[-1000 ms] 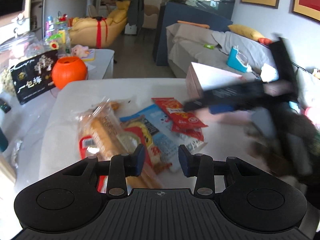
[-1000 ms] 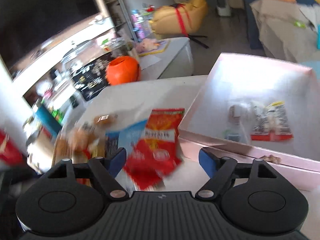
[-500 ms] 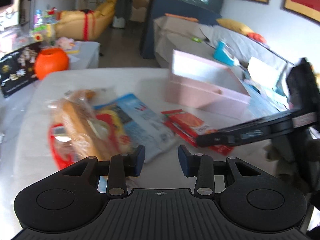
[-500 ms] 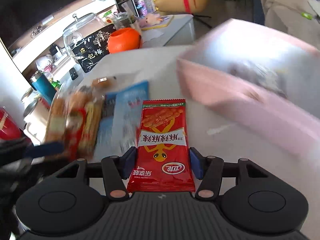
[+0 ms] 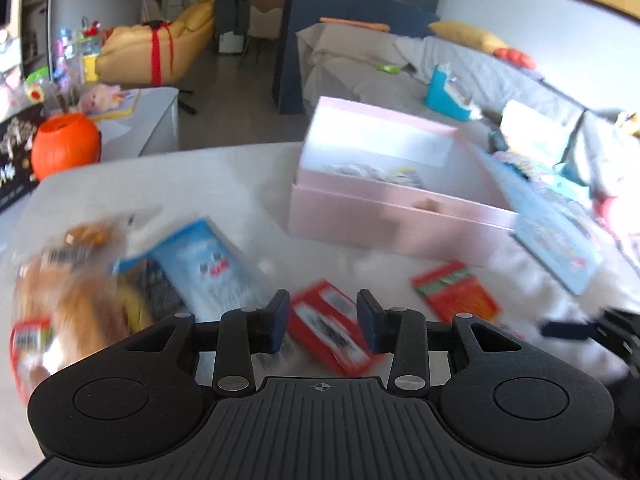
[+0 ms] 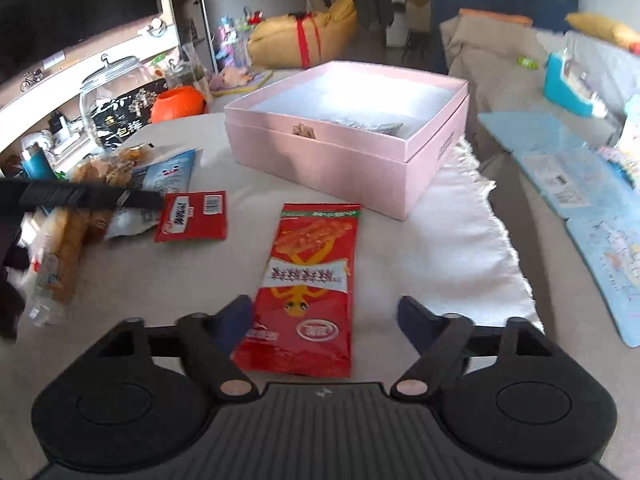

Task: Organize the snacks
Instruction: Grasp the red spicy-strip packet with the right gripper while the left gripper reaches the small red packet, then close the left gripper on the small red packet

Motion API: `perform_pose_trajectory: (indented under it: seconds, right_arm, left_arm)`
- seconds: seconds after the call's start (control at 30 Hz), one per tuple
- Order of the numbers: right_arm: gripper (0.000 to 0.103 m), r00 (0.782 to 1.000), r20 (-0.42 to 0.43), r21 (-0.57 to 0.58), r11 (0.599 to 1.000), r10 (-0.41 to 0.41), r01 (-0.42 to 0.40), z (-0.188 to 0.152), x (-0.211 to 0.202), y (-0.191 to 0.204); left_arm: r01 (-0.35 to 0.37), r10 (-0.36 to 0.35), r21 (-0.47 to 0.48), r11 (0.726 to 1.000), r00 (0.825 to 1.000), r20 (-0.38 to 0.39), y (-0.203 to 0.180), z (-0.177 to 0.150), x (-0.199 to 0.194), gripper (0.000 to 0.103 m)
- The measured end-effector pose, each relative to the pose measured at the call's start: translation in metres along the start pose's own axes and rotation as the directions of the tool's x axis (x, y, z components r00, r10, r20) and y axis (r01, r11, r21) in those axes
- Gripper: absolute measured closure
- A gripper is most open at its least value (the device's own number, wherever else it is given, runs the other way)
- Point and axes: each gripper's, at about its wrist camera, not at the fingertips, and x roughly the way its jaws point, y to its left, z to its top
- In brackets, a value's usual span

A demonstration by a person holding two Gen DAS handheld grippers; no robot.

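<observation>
Closing squarely on the long red snack packet (image 6: 308,292), which lies flat on the bench (image 6: 440,264) before the pink box (image 6: 344,148), requires the right tool (image 6: 324,318), its jaws now opening and empty, to straddle the packet's near end.

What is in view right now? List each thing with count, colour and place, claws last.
box: 1, pink, open, far side of the table, a few packets inside
long snack packet: 1, red, flat on the table, its near end between the right claw's jaws
small packet: 1, red, left of the long packet
blue packet: 1, blue and white, beside the bread bag
bread bag: 1, clear with brown bread, table's left edge
pumpkin bucket: 1, orange, behind the table
glass jar: 1, clear, left shelf
rug: 1, white, under the box's right side
left claw: 1, black with blue pads, part open over the small packet, holding nothing
right claw: 1, black with blue pads, jaws opening, pads off the long packet
</observation>
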Motion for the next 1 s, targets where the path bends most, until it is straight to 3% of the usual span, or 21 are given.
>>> perform_pose_trajectory:
  seconds: [0.17,0.4,0.6,0.8,0.87,1.0]
  right_arm:
    - [0.016,1.0,0.031,0.003,1.0,-0.005,0.005,-0.01,0.004,0.003]
    - [0.016,0.999,0.041,0.047,0.999,0.026,-0.028,-0.01,0.003,-0.006]
    - [0.015,0.999,0.04,0.043,0.999,0.02,-0.022,-0.011,0.002,-0.002]
    - [0.015,0.999,0.041,0.053,0.998,0.023,-0.025,-0.01,0.002,-0.004]
    - [0.015,0.999,0.041,0.054,0.998,0.023,-0.025,-0.01,0.002,-0.004]
    - [0.015,0.999,0.04,0.049,0.999,0.019,-0.021,-0.011,0.002,-0.003]
  left_arm:
    - [0.051,-0.052,-0.009,0.999,0.996,-0.076,0.009,0.006,0.035,0.066]
    - [0.162,-0.151,0.074,0.984,0.979,-0.135,-0.016,-0.024,0.003,0.064]
    - [0.147,-0.124,0.186,0.972,0.984,-0.13,-0.03,-0.036,-0.029,0.064]
    - [0.164,-0.101,0.339,0.926,0.975,-0.196,-0.049,-0.051,-0.033,0.062]
    - [0.14,-0.079,0.369,0.919,0.981,-0.177,-0.052,-0.057,-0.031,0.059]
    - [0.086,-0.033,0.356,0.93,0.988,-0.152,-0.049,-0.05,-0.024,0.058]
